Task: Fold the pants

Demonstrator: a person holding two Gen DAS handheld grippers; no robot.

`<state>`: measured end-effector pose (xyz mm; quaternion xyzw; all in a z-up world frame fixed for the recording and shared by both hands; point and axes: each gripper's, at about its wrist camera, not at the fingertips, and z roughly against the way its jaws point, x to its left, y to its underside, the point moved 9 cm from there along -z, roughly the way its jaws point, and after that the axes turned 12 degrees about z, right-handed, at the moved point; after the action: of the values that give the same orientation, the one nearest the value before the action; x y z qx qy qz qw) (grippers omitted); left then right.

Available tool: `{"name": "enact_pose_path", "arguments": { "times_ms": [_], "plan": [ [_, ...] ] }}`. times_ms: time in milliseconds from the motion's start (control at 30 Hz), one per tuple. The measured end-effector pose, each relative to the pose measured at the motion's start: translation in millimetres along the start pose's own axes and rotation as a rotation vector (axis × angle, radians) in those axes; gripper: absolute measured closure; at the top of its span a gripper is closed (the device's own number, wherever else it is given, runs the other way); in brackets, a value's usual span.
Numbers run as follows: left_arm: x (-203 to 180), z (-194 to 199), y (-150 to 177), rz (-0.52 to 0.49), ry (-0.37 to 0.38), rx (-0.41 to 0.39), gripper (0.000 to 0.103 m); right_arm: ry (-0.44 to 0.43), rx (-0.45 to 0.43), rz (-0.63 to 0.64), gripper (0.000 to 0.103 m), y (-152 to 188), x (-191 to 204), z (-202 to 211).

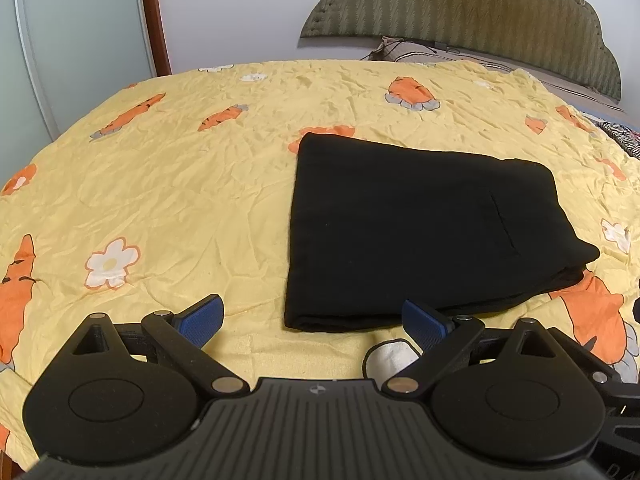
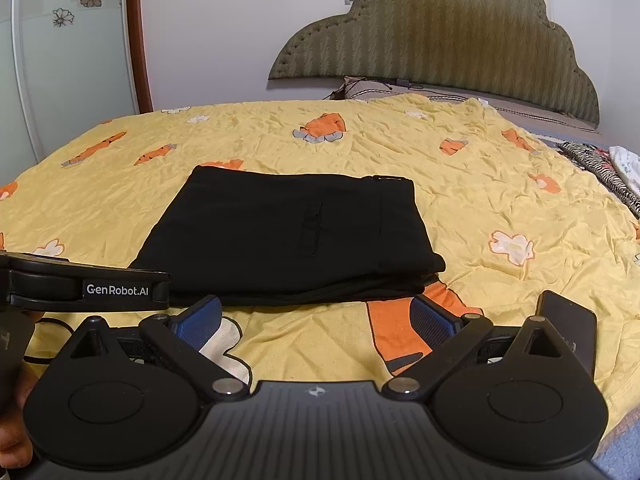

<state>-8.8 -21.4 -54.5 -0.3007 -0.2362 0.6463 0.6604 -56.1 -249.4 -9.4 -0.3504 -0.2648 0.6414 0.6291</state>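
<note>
Black, soft knit cloth was what you had in front of you: the pants [image 1: 420, 232] lay already folded into a compact stacked rectangle on the yellow carrot-print bedspread [image 1: 160, 184], just ahead of both sets of fingers. Your left gripper [image 1: 312, 322] had its blue-padded fingers [image 1: 202, 320] spread wide and held nothing; the near folded edge sat just beyond and between them, toward the right finger. Your right gripper [image 2: 318, 320] was likewise wide open and empty, with the bundle's near edge just past its left finger [image 2: 200, 322].

I'd judge the fabric light, limp and a little slippery between layers, so the stack would slump if you pinched only the top ply. If you had to shift it, the thick near corners, all layers together, looked the surest hold. A dark phone [image 2: 568, 328] lay just outside your right finger.
</note>
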Motion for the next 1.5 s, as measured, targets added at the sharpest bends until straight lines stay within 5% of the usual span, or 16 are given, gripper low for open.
{"name": "enact_pose_path", "arguments": {
  "times_ms": [1500],
  "plan": [
    [-0.3, -1.2, 0.3, 0.0, -0.001, 0.011, 0.005, -0.029, 0.007, -0.008, 0.002, 0.8, 3.1, -1.8]
  ]
}}
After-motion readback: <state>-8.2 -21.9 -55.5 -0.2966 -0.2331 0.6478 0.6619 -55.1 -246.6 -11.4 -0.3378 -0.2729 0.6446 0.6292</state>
